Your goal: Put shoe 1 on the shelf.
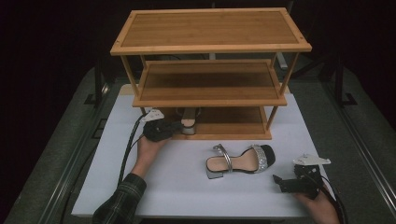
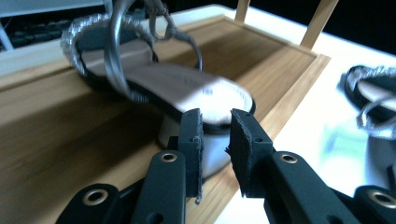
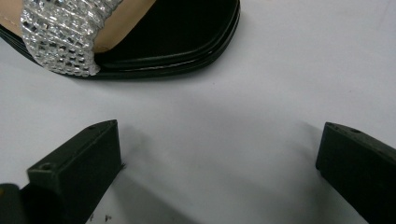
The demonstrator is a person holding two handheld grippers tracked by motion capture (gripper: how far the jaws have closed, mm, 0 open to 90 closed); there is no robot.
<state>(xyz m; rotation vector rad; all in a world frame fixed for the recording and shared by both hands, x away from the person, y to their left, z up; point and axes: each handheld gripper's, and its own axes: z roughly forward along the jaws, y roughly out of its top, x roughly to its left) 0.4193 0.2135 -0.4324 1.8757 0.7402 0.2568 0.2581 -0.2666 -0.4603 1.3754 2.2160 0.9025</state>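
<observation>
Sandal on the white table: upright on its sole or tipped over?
Upright. The sandal rests sole-down on the white table, insole facing up, sparkly toe strap arching over it.

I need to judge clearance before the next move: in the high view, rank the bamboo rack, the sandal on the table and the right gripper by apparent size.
1. Bamboo rack, by far the largest.
2. Sandal on the table.
3. Right gripper, slightly smaller than the sandal, though it sits nearer the camera, so that ranking is unsure.

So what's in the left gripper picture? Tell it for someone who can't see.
The left gripper has its two black jaws close together at the heel of a silver-strapped sandal lying on a wooden shelf. Another sandal lies on the white table.
</observation>
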